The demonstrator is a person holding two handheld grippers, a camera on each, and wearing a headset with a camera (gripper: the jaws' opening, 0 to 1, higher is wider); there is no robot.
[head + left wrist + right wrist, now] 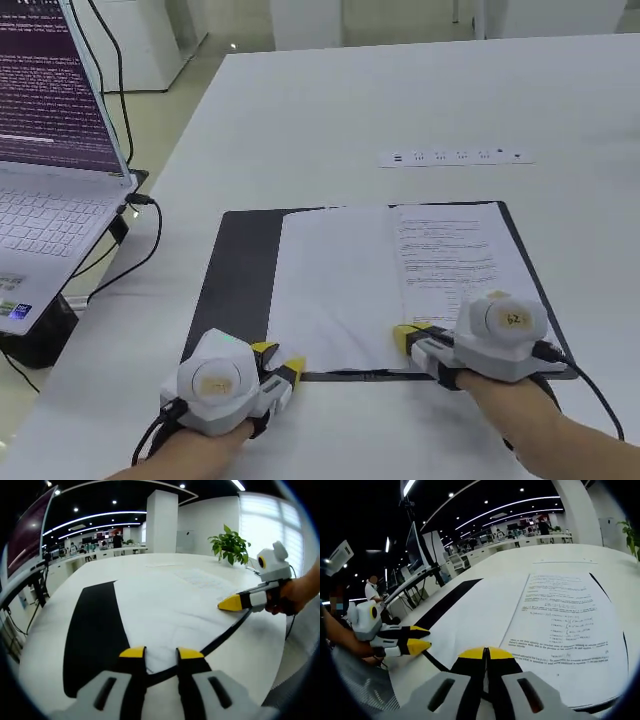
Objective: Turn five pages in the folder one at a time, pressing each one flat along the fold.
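Observation:
The black folder (235, 280) lies open on the white table. Its left sheet (330, 290) is blank and its right page (450, 260) is printed. My right gripper (405, 335) is shut, with its yellow tips together over the bottom edge of the pages near the fold (485, 653). Nothing shows between its jaws. At the folder's lower left corner, my left gripper (278, 360) is open, its tips a little apart over the folder's bottom edge (161, 653). The blank sheet (165, 610) spreads ahead of it. Each gripper appears in the other's view: the right (232, 602), the left (420, 639).
An open laptop (40, 150) stands at the left on a dark stand, with cables (150, 230) trailing beside the table edge. A white power strip (455, 157) lies beyond the folder. A potted plant (230, 545) stands far off, and a person sits in the background.

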